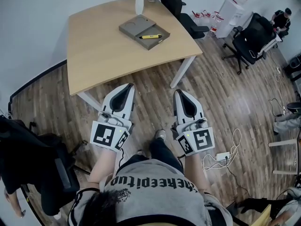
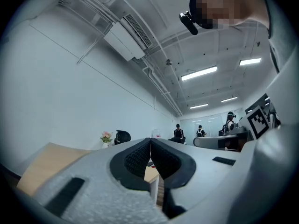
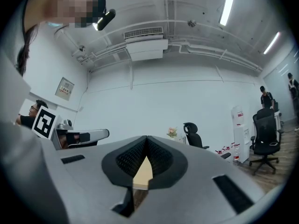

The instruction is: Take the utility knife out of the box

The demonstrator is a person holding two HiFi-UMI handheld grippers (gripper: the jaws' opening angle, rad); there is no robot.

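Holding nothing in left hand-held gripper [image 1: 127,87] or right hand-held gripper [image 1: 180,93], both pinched narrow, well short of box [image 1: 135,26]. Might shove box, missing utility knife [image 1: 150,36], unless opened first.

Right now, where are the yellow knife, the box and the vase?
knife [image 1: 150,36]: head view, middle of its yellow handle.
box [image 1: 133,26]: head view, bare grey half beside the knife.
vase [image 1: 139,5]: head view, white body.
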